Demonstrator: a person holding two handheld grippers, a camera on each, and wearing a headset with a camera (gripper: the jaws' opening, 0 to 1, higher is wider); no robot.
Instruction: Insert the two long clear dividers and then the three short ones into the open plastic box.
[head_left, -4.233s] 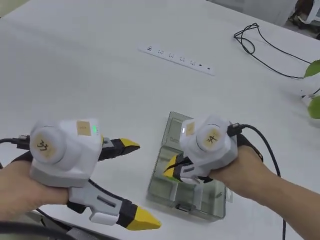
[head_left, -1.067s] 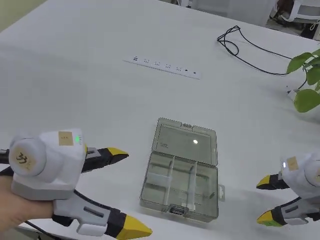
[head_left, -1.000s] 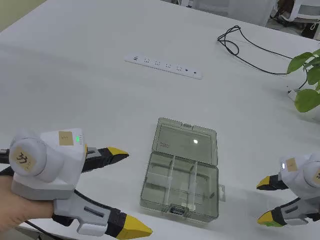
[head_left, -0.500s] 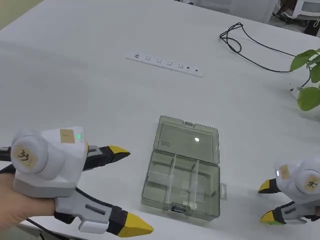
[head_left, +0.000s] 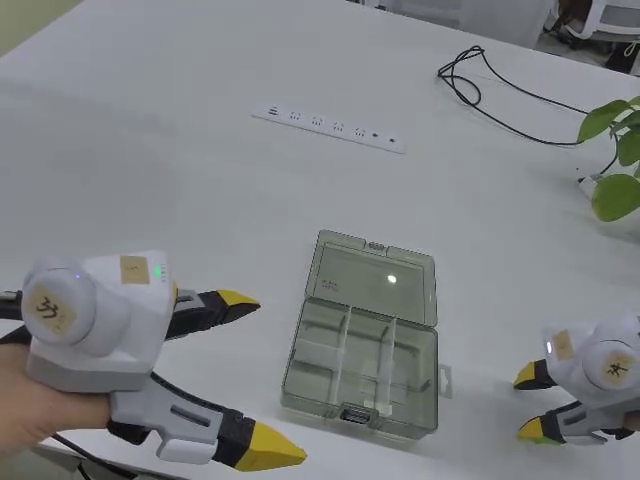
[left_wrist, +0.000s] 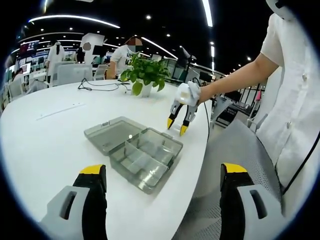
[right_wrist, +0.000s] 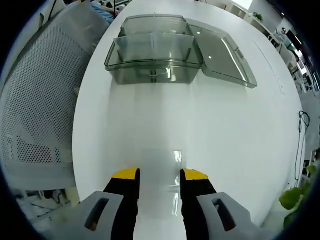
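I see the smoky translucent box (head_left: 362, 368) on the white desk (head_left: 200, 180) between my grippers. Its lid (head_left: 378, 280) lies flat open behind it, and clear dividers (head_left: 385, 360) stand inside, splitting it into compartments. The left gripper (head_left: 262, 378) jaws are spread wide. The right gripper (head_left: 526, 403) jaws are narrowly parted.

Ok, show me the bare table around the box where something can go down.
Widest bare patch: between the power strip and the plastic box. Also bare between the left gripper and the box. Tighter beside the right gripper; cable and plant crowd the far right.
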